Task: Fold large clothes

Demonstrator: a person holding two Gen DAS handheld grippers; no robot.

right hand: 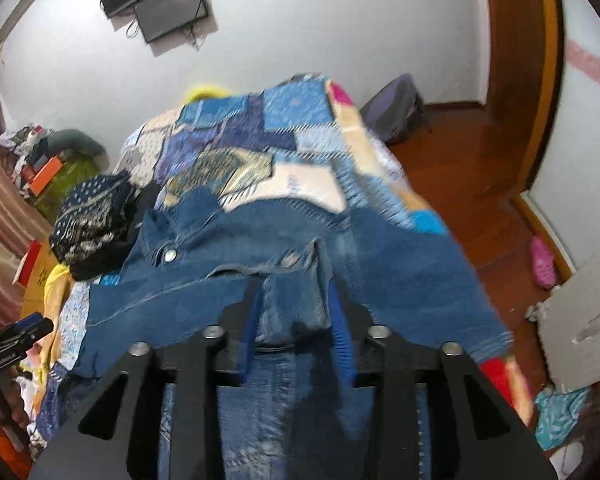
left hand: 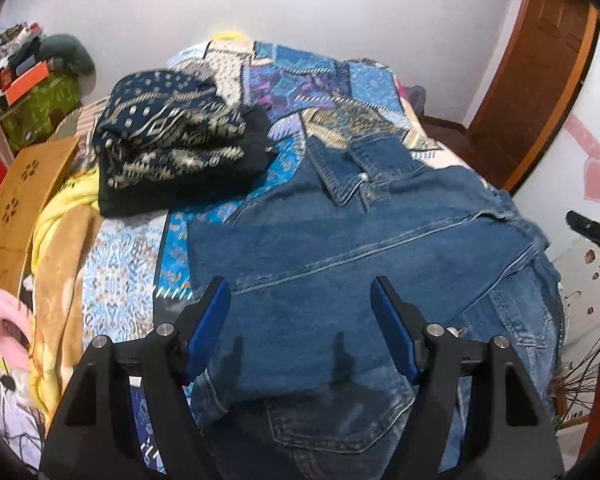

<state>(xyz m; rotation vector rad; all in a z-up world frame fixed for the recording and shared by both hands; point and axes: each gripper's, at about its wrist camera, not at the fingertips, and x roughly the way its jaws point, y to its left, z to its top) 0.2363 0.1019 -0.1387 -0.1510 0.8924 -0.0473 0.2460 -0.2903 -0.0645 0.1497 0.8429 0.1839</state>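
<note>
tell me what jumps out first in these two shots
A big blue denim jacket sprawls across the patchwork bedspread, filling the middle of both views. The right gripper is clamped on a bunched fold of it, while the left gripper hangs open above it. A folded navy patterned cloth sits beside it.

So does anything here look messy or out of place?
A pink slipper lies alone on the wooden floor. On the bed, the blue denim jacket is rumpled, one bunched part pinched by the right gripper.
</note>
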